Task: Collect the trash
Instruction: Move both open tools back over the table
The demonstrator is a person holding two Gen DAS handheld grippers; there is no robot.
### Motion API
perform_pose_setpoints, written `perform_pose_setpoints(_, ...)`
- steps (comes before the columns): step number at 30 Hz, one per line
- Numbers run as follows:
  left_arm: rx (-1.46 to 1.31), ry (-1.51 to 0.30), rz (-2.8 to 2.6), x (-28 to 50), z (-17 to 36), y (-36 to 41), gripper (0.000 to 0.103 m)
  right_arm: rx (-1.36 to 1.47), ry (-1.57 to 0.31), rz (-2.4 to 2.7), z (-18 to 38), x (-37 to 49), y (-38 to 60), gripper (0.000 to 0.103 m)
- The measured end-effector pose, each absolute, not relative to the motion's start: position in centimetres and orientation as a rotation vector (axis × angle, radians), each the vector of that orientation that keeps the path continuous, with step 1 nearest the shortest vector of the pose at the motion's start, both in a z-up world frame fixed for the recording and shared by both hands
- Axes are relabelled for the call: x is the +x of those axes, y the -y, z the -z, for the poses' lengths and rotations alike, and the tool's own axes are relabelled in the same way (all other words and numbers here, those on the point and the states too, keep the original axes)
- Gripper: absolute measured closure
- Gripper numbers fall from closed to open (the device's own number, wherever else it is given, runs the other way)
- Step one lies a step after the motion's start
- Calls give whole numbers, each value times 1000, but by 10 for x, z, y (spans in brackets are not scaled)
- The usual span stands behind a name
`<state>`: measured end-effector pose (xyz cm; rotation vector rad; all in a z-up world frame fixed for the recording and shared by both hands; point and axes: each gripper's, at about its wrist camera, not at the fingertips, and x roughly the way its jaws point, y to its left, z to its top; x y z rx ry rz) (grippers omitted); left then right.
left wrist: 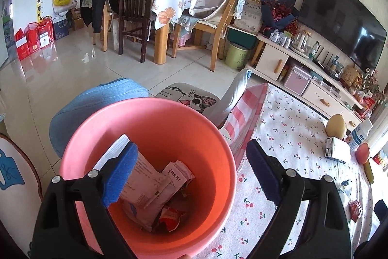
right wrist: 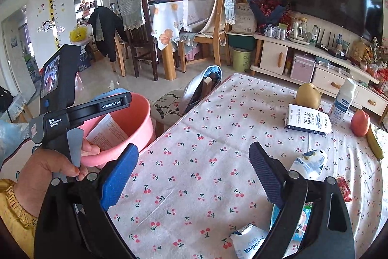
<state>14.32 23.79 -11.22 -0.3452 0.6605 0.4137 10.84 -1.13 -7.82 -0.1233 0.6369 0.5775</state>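
Trash [left wrist: 155, 188]: crumpled paper wrappers, pkgs piled in pink bucket [left wrist: 155, 113].

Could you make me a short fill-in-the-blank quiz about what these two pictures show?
1. The bin holding the wrappers is coloured ____.
2. The tablecloth is printed with small red ____.
3. Between the right gripper fingers there is ____.
4. The milk carton lies in front of a yellow ____.

Missing words: pink; cherries; nothing; pear
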Motion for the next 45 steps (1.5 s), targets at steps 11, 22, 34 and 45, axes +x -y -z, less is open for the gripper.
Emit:
perform_pose_setpoints(11,-294,-619,-323,147,105,-195,12,-39,-608,-560,82,103,62,11)
perform_pose_setpoints(22,-279,-621,-261,153,106,-157,12,-1,-576,-538,76,101,102,11)
perform_pose_setpoints(34,-213,-673,-206,163,111,-114,12,73,-593,-461,78,115,154,11)
perform_pose_setpoints(45,-113,-696,-97,170,114,-58,12,196,-623,-320,82,137,228,11)
